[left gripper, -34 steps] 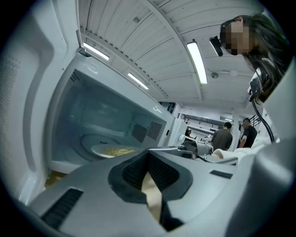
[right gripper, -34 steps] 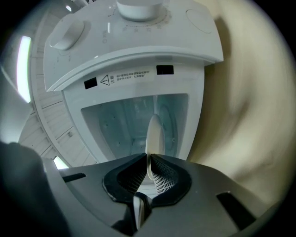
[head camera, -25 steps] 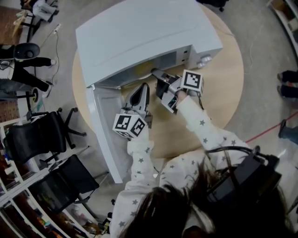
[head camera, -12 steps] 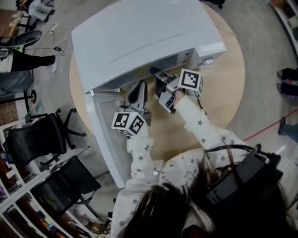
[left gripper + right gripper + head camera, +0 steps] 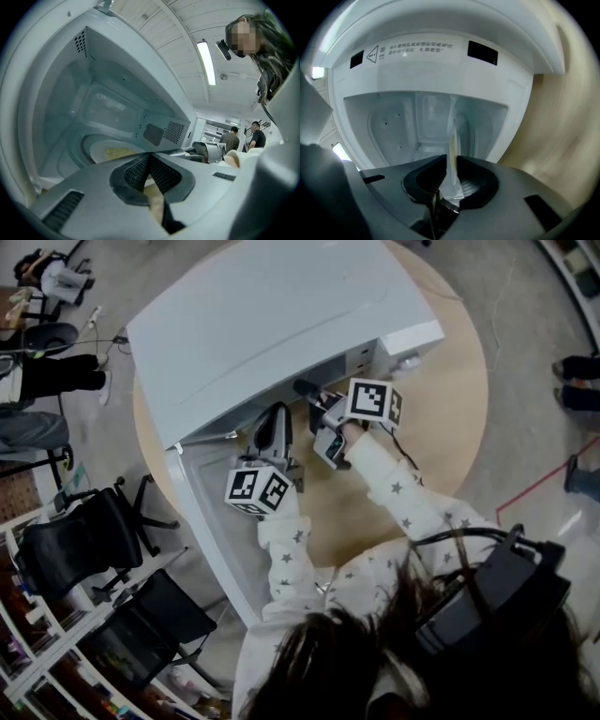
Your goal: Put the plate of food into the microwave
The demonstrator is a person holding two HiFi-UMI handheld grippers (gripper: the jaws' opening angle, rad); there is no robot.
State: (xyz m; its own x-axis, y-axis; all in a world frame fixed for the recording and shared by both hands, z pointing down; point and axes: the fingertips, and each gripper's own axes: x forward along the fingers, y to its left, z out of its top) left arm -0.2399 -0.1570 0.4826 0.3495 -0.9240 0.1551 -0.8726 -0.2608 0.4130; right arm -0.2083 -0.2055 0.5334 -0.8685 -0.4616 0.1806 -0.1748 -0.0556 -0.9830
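Observation:
The white microwave (image 5: pixel 272 315) stands open on the round wooden table (image 5: pixel 441 418), its door (image 5: pixel 211 521) swung out to the left. Inside, the white plate (image 5: pixel 112 151) with yellow food lies low over the turntable. My right gripper (image 5: pixel 305 388) reaches into the cavity mouth. In the right gripper view the plate's rim (image 5: pixel 452 136) stands edge-on between its pads; the right gripper (image 5: pixel 450 161) has just been opening but still nips the rim. My left gripper (image 5: pixel 272 420) is beside it at the opening. The left gripper (image 5: pixel 150 157) is shut with nothing in it.
The microwave's control panel with a knob (image 5: pixel 408 360) is right of the cavity. Black office chairs (image 5: pixel 84 531) stand on the floor to the left, beyond the open door. People stand in the room's background (image 5: pixel 232 138). Bare tabletop lies to the right of my right arm.
Both grippers have pushed a little deeper under the microwave's top edge. The yellow food seen at the opening a second ago is now hidden inside.

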